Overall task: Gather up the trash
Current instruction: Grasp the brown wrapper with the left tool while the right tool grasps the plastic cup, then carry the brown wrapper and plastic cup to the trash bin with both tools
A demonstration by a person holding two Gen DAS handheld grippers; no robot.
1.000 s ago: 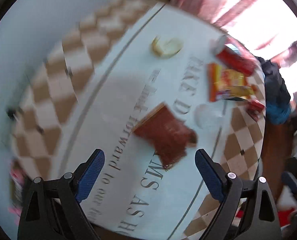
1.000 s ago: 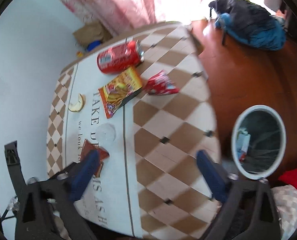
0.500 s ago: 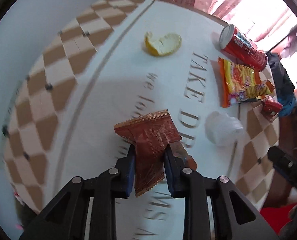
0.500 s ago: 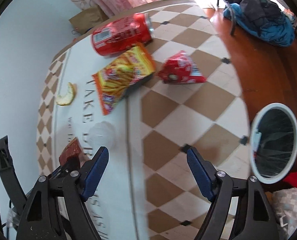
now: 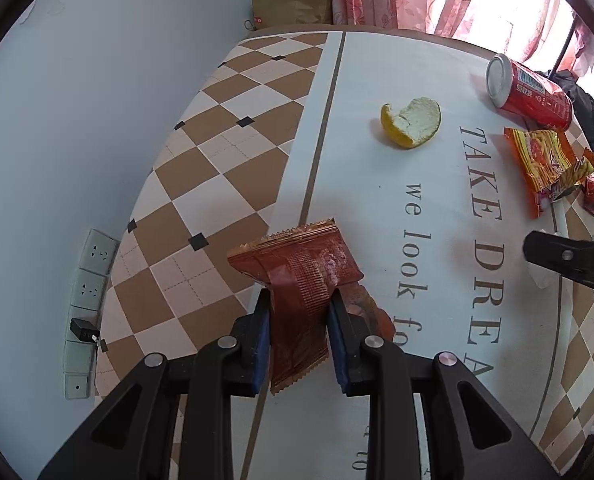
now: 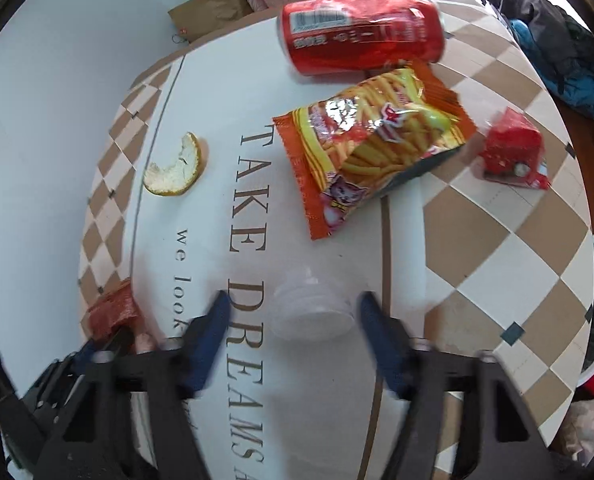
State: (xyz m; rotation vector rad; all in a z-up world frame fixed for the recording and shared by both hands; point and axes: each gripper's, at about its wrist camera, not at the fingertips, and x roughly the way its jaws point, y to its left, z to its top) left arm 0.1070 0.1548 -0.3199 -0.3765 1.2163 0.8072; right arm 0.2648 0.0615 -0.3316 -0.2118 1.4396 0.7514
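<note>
Left gripper (image 5: pixel 300 314) has its fingers clamped on the brown snack wrapper (image 5: pixel 297 276), lifted just off the desk (image 5: pixel 377 208). Right gripper (image 6: pixel 293 312) fingers are wide, straddling the clear plastic cup (image 6: pixel 311 306).

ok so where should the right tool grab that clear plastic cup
Across the cup's side wall, a jaw on each flank. It lies on its side on the table, rim toward the camera, already between the right tool's open jaws. Come in low along the table from the rim end and close gently, since the thin wall looks likely to crush.
</note>
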